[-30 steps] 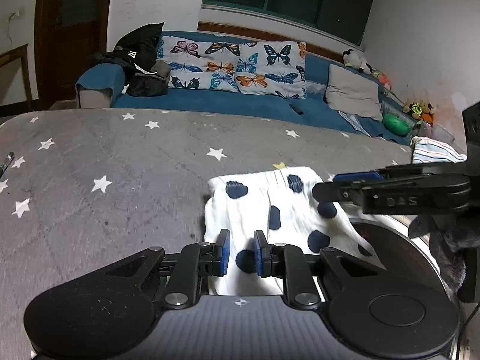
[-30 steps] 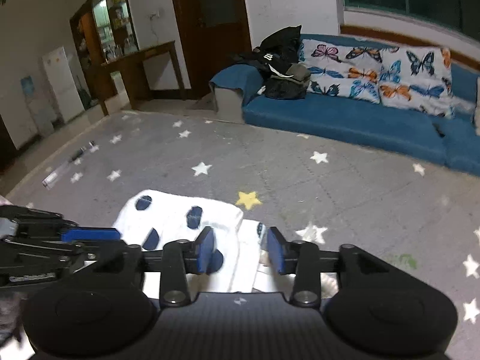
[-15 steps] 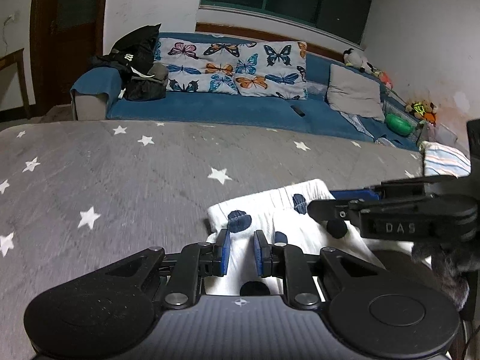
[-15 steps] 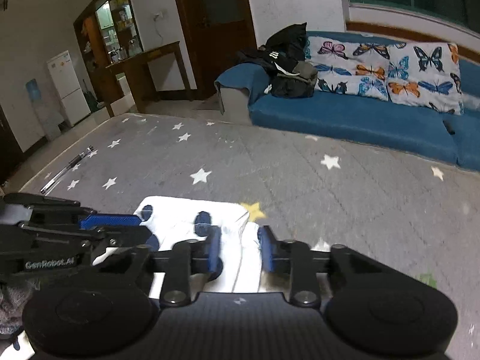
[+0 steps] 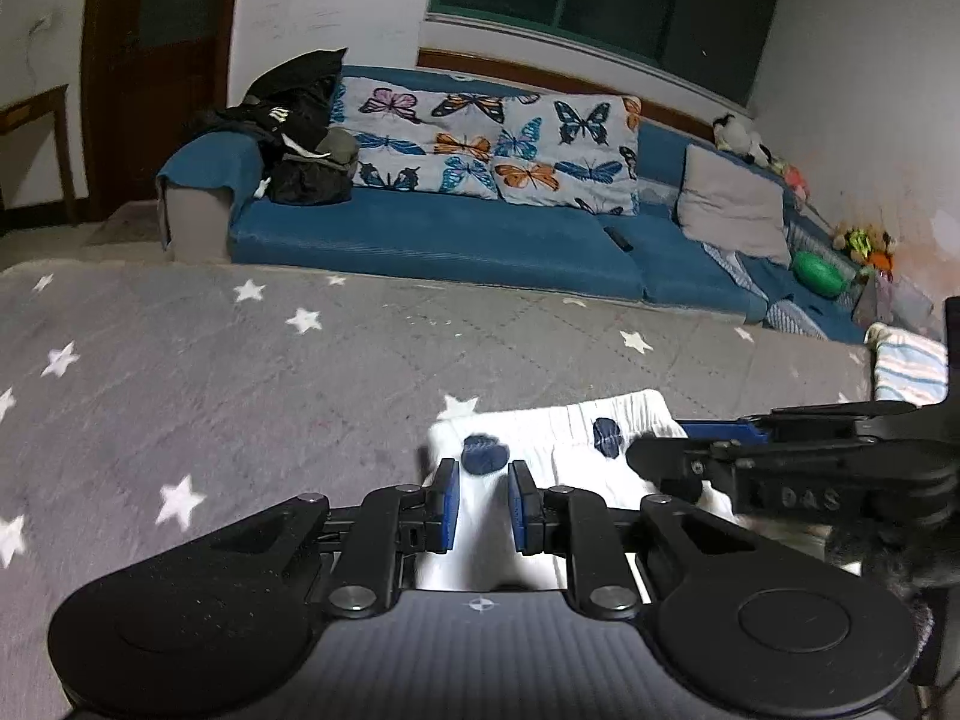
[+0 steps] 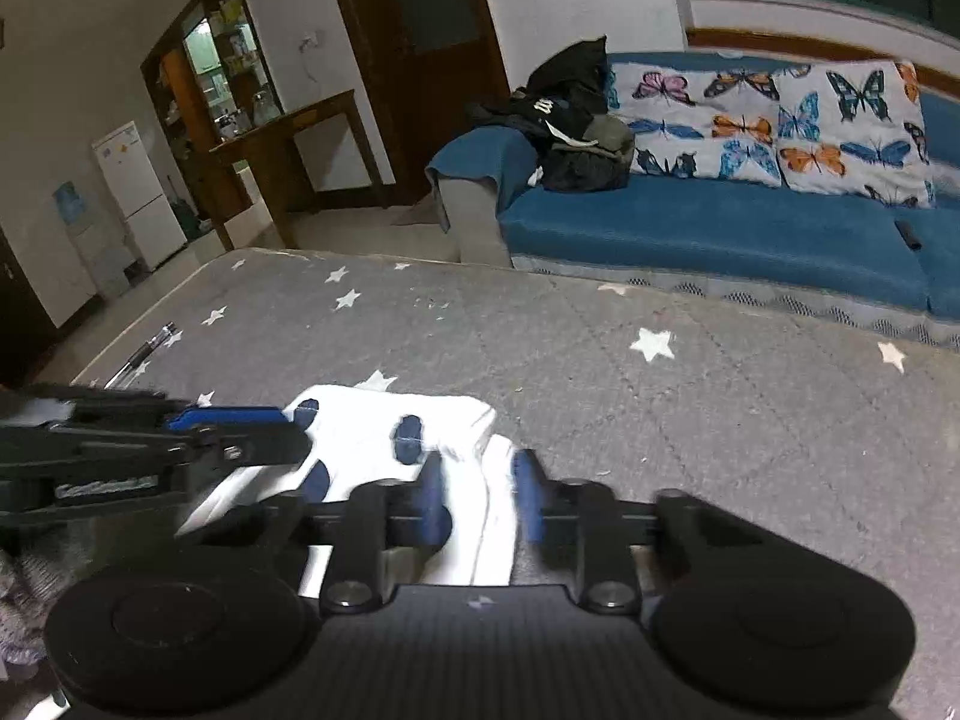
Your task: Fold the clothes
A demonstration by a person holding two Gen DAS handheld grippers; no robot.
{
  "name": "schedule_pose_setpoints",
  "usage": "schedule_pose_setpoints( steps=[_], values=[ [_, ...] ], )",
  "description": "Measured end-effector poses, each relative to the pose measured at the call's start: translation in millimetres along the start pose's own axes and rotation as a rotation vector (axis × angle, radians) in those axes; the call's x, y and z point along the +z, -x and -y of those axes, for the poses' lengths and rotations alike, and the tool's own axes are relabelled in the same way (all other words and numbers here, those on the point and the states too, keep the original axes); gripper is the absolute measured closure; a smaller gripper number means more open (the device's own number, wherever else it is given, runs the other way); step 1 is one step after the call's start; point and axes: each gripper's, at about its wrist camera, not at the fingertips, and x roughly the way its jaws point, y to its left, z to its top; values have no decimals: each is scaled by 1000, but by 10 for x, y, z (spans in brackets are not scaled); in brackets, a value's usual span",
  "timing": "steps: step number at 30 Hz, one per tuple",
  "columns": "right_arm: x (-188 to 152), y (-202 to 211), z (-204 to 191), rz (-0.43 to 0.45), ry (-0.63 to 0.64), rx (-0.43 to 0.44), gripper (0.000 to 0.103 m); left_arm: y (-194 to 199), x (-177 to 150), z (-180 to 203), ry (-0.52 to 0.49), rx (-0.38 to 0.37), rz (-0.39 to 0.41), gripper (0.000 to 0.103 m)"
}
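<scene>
Because the white garment with navy spots (image 5: pixel 564 438) is thin, soft cloth, it should be light and limp, sagging wherever it is not held. It lies folded into layers on the grey star-patterned mat (image 5: pixel 210 372), just before both tools. The left gripper (image 5: pixel 483 495) stands spread over its near left edge; the right gripper (image 6: pixel 477 495) is blurred, seemingly also spread, astride the right fold. Corners or doubled edges give the surest hold.

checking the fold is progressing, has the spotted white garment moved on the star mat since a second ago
Yes. The spotted white garment has been drawn toward the near side: its far edge, once covering the yellow star, now lies short of the nearest star on the grey mat.
</scene>
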Motion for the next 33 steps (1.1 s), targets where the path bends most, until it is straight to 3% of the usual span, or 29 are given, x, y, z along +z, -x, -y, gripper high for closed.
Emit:
schedule_pose_setpoints(
  steps=[1,8,11,14,21,33],
  values=[
    [9,12,-7,1,-10,6,87,30,-6,-13,5,0,3,84],
    [35,327,-165,45,-6,35,89,647,-295,-113,20,-15,28,71],
    [19,516,-272,58,18,41,89,991,-535,-104,1,-23,27,70],
    [-12,709,-376,68,32,52,89,1327,-791,-70,-9,-31,22,59],
    [-137,1123,-614,91,51,83,89,1932,-1386,155,-14,-50,-35,51],
    [-627,1896,-1110,86,126,203,89,2400,-1923,364,-24,-20,-24,47]
  ],
)
